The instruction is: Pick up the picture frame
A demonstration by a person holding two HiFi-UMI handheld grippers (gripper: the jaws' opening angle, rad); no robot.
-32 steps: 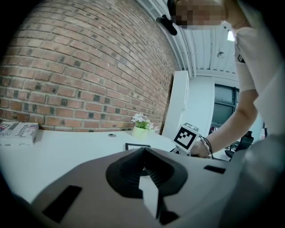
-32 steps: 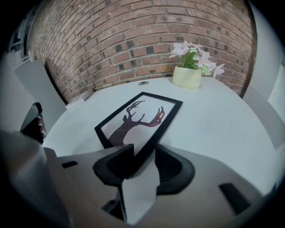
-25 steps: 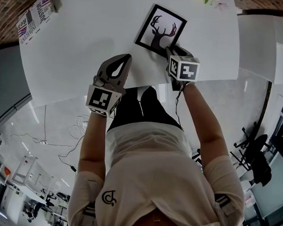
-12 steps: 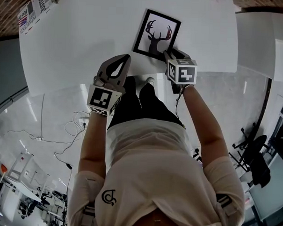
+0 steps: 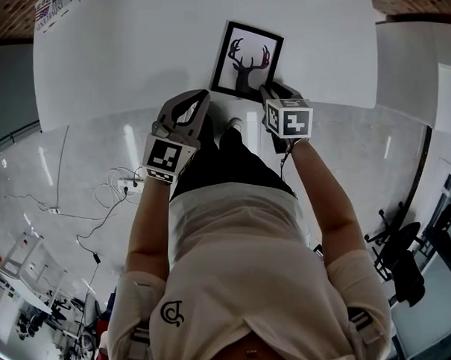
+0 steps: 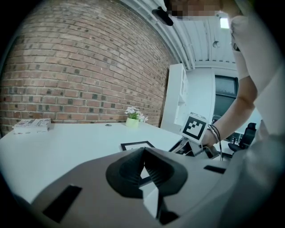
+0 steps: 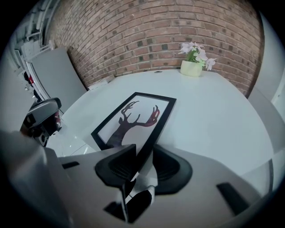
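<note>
At the near edge of the white table [image 5: 126, 52], a corner of the deer picture frame [image 5: 246, 58] is being enclosed by the closing jaws of the right gripper [image 5: 271, 91]. The left gripper [image 5: 201, 100] is being held alongside, pinched shut and empty.

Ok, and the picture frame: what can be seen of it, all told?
The picture frame is a thin black rectangle around a white print of a dark deer's head, one antler reddish. It appears to lie flat on the white table, slightly skewed, its near end at the table's edge. The right hand-held gripper has the frame's near right edge between its jaws, which are closing; a gap shows beside one pad. Nothing else touches it.
</note>
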